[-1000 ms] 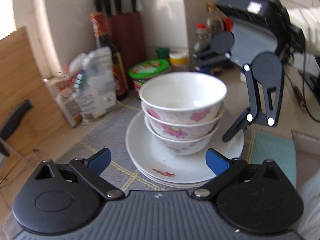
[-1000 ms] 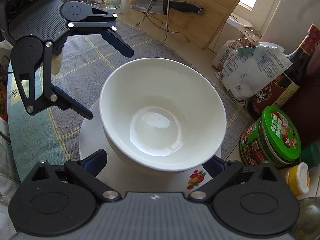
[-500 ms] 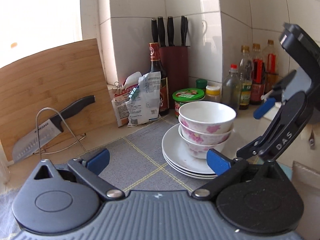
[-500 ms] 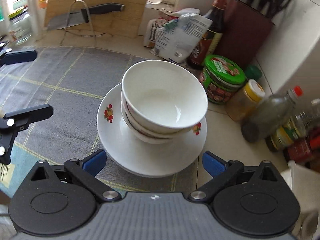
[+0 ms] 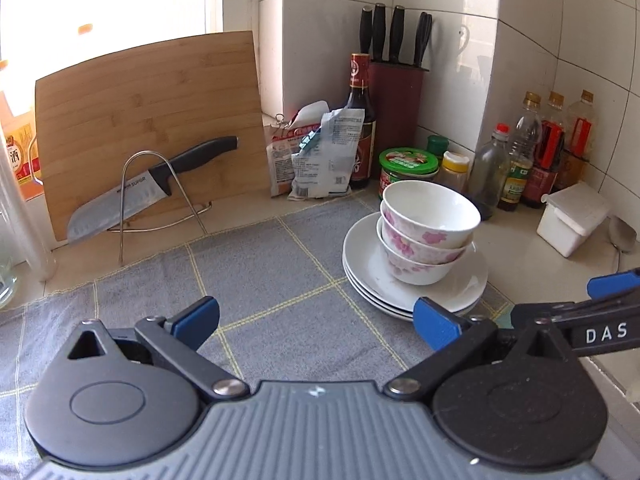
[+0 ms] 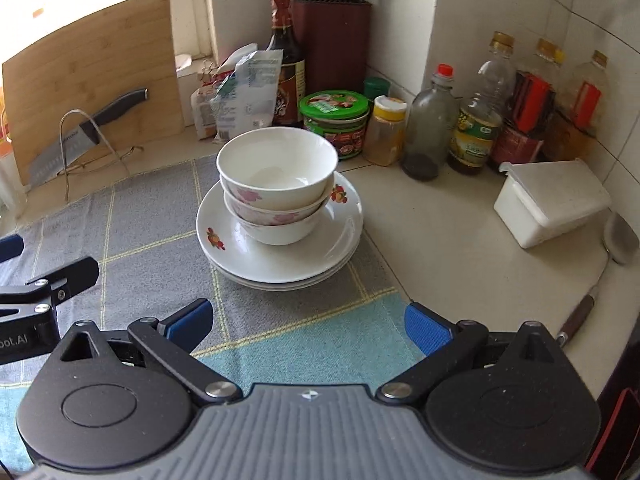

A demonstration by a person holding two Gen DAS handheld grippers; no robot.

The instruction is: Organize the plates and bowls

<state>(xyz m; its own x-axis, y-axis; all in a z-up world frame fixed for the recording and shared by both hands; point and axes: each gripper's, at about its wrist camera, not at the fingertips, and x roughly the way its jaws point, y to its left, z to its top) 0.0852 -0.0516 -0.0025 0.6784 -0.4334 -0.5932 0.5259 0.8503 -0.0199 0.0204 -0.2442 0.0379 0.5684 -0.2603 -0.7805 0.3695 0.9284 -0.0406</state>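
Three nested white bowls with pink flowers [image 5: 426, 236] [image 6: 276, 188] stand upright on a stack of white plates [image 5: 472, 280] [image 6: 280, 264] on a grey checked mat [image 5: 260, 272]. My left gripper [image 5: 316, 320] is open and empty, pulled back from the stack, which lies ahead to its right. My right gripper [image 6: 308, 326] is open and empty, just in front of the plates. The right gripper's fingers show at the right edge of the left wrist view [image 5: 612, 284].
A cutting board [image 5: 152, 120] with a knife [image 5: 152, 184] on a wire stand leans at back left. Bags, a sauce bottle, a knife block [image 5: 396, 100], a green-lidded jar [image 6: 336, 120], bottles and a white box [image 6: 552, 200] line the wall. A ladle [image 6: 616, 240] lies right.
Both grippers have drawn back and up from the bowl stack, which now looks smaller and farther away. The stack has not moved.
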